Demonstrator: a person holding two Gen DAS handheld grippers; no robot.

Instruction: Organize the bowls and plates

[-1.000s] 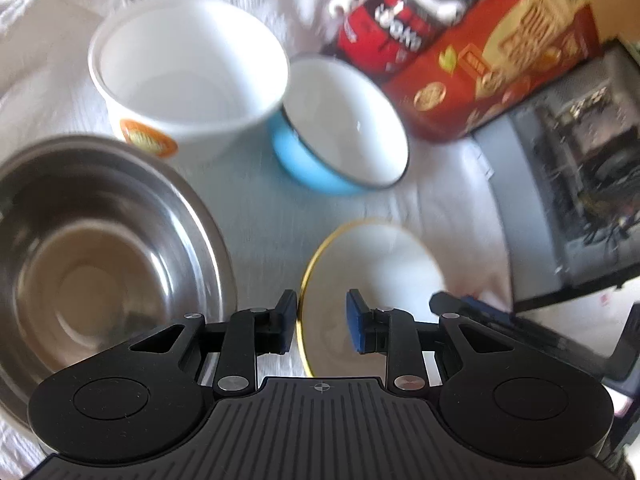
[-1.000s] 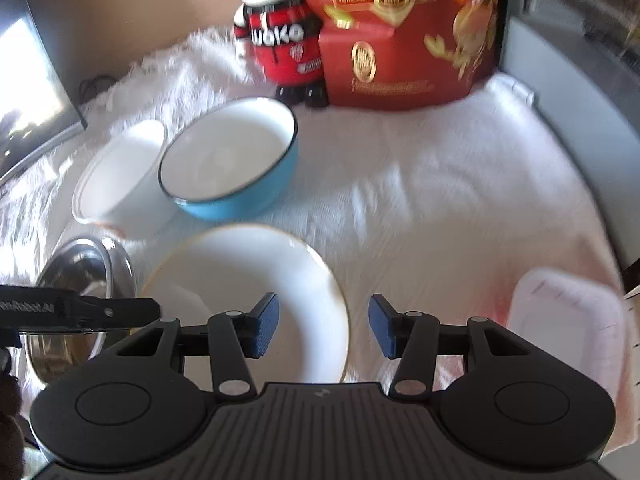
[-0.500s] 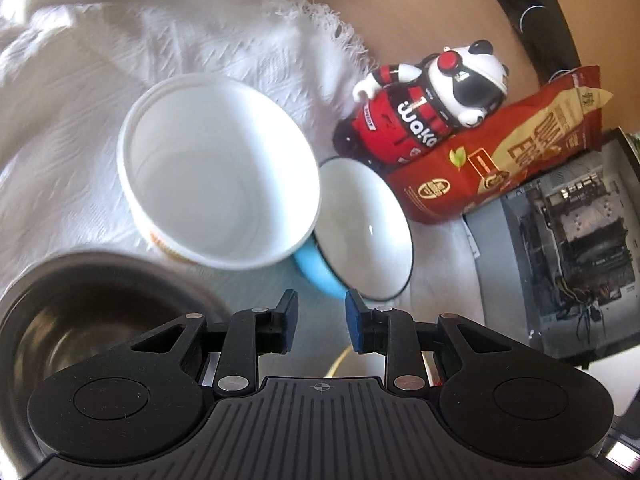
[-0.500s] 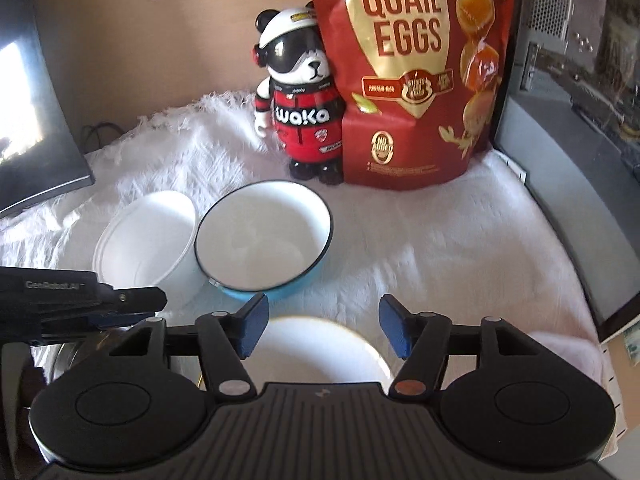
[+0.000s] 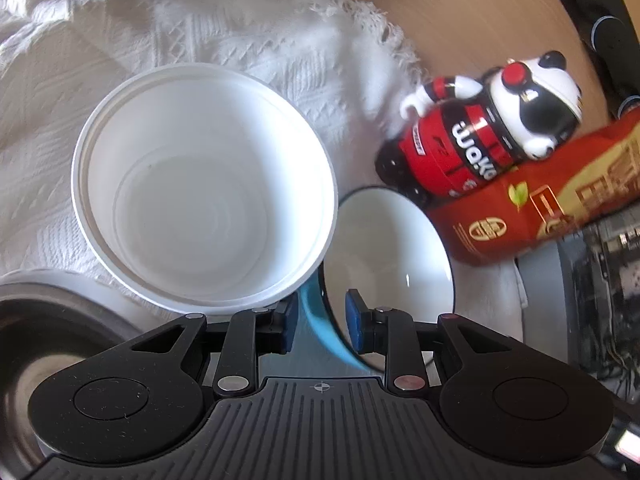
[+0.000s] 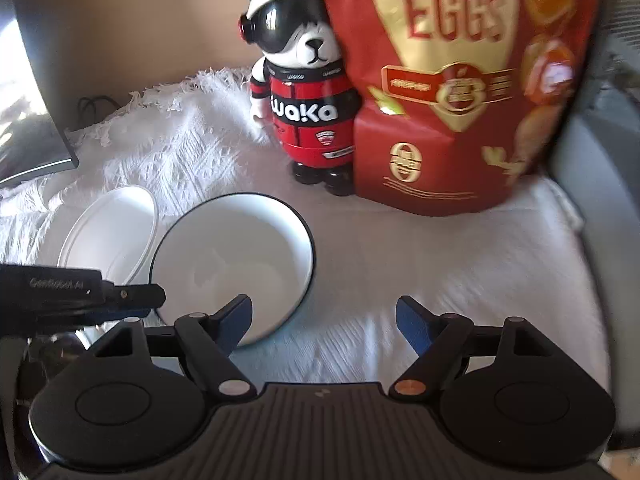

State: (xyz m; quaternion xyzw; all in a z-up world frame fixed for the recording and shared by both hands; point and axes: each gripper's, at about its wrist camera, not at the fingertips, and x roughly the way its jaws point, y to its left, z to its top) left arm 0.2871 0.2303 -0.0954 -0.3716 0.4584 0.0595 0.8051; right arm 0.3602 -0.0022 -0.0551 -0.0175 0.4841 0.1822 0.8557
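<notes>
A white plastic bowl (image 5: pixel 204 204) stands on the white cloth, touching a blue bowl with a white inside (image 5: pixel 386 256). My left gripper (image 5: pixel 320 326) is open and empty, its fingers hovering over the near edge where the two bowls meet. A steel bowl (image 5: pixel 36 344) sits at the lower left. In the right wrist view the blue bowl (image 6: pixel 236 256) lies just ahead of my right gripper (image 6: pixel 324 322), which is wide open and empty; the white bowl (image 6: pixel 112 232) is left of it. The left gripper (image 6: pixel 80 296) enters from the left.
A panda figurine (image 6: pixel 304 108) and a red quail-egg bag (image 6: pixel 456 80) stand at the back of the cloth. A dark monitor (image 6: pixel 28 92) is at the left. A grey computer case (image 5: pixel 592 292) borders the right side.
Both grippers moved forward toward the bowls; the gold-rimmed plate dropped out of view beneath them. The right gripper's jaws opened wider. The left gripper now hovers at the white and blue bowls.
</notes>
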